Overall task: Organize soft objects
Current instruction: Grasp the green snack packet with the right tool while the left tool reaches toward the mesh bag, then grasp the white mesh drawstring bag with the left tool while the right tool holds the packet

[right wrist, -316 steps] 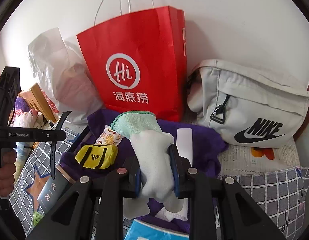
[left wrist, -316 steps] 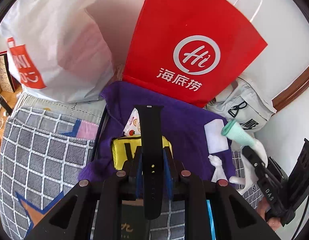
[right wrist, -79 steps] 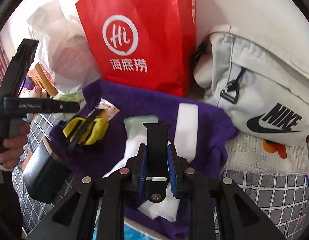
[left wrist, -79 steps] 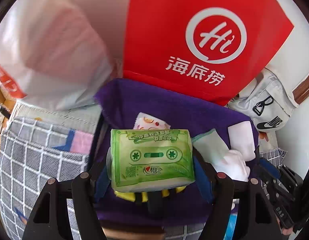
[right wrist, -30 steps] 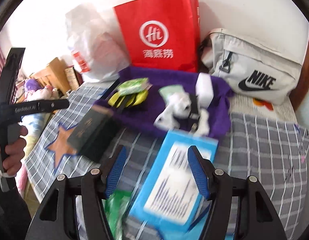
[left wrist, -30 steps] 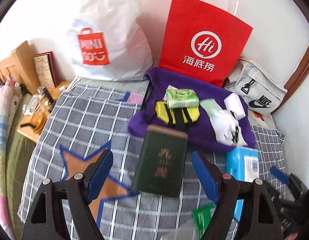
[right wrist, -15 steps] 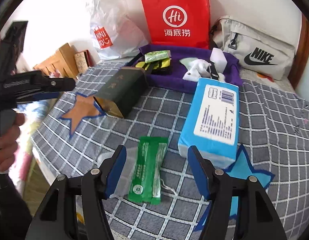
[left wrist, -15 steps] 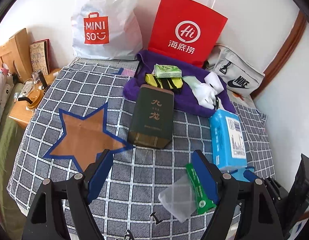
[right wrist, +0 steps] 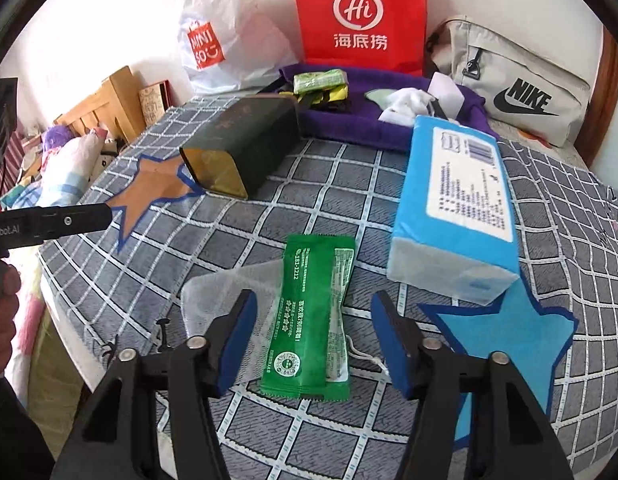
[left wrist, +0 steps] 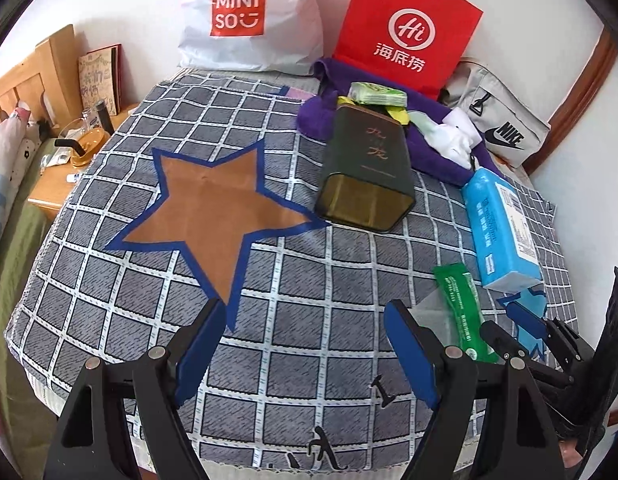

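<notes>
The right gripper [right wrist: 313, 316] hangs over the green packet [right wrist: 315, 320], which lies flat on the checked blanket [right wrist: 329, 184] between its blue pads; the jaws have just been closing but grasp nothing. The left gripper [left wrist: 303, 332] stands wide and empty above bare blanket. A blue tissue pack [right wrist: 457, 204] lies just beside the packet.

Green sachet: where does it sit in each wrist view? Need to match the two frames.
Left wrist: green sachet lies lower right, just right of the left gripper, partly on a white mesh pouch.
Right wrist: green sachet lies bottom centre, between the open fingers of the right gripper.
Shared landmark: the blue tissue pack, just right of the sachet in both.
</notes>
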`<action>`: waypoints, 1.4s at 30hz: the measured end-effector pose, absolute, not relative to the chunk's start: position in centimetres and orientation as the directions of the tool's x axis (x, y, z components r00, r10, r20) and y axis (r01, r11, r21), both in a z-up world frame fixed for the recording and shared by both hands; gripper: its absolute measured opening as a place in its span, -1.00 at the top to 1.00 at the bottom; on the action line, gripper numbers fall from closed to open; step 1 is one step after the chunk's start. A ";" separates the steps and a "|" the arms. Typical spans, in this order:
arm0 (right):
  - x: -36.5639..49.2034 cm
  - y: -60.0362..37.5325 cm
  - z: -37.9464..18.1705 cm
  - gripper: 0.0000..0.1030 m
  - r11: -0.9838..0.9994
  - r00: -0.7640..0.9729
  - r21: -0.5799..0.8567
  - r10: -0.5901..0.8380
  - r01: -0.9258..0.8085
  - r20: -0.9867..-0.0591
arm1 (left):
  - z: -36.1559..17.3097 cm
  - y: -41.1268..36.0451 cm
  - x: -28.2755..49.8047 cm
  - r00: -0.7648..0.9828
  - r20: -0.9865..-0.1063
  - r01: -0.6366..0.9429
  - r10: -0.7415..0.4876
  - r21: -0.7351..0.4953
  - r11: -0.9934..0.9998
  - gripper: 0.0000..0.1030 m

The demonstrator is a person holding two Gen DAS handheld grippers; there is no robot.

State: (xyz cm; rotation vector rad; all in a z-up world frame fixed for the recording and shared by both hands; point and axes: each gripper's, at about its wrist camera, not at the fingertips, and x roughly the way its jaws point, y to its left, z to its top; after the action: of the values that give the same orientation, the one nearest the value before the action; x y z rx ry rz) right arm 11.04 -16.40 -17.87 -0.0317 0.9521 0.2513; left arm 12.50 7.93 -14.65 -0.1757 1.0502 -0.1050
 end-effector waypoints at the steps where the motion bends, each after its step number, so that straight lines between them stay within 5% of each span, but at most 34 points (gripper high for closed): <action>1: 11.2 -16.2 -18.2 -0.11 0.971 0.552 0.079 0.196 -0.228 -0.810 | -14.8 8.1 12.6 0.499 -0.852 -0.007 -0.157 -0.186 0.983 -0.56; 14: 13.0 -14.7 -21.6 -0.11 0.964 0.509 0.078 0.203 -0.255 -0.836 | -16.3 7.7 12.8 0.478 -0.863 0.004 -0.162 -0.182 0.983 -0.56; 20: 12.9 -15.3 -21.0 0.43 0.957 0.516 0.098 0.232 -0.273 -0.824 | -17.0 5.8 12.8 0.445 -0.877 0.037 -0.182 -0.184 0.982 -0.56; 33: 7.2 -19.9 -18.9 0.43 0.953 0.553 0.101 0.250 -0.285 -0.795 | -19.7 -0.2 13.4 0.365 -0.896 0.129 -0.252 -0.219 0.967 -0.56; 42: 5.7 -25.2 -20.5 0.42 0.982 0.571 0.085 0.166 -0.166 -0.804 | -20.3 -4.1 13.0 0.368 -0.904 0.199 -0.218 -0.152 0.968 -0.83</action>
State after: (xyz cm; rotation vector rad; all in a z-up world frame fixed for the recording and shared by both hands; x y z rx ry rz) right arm 5.65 -25.23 -20.45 -0.0005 0.9437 0.1946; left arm 13.02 -4.12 -20.26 -0.0184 1.1631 -0.2675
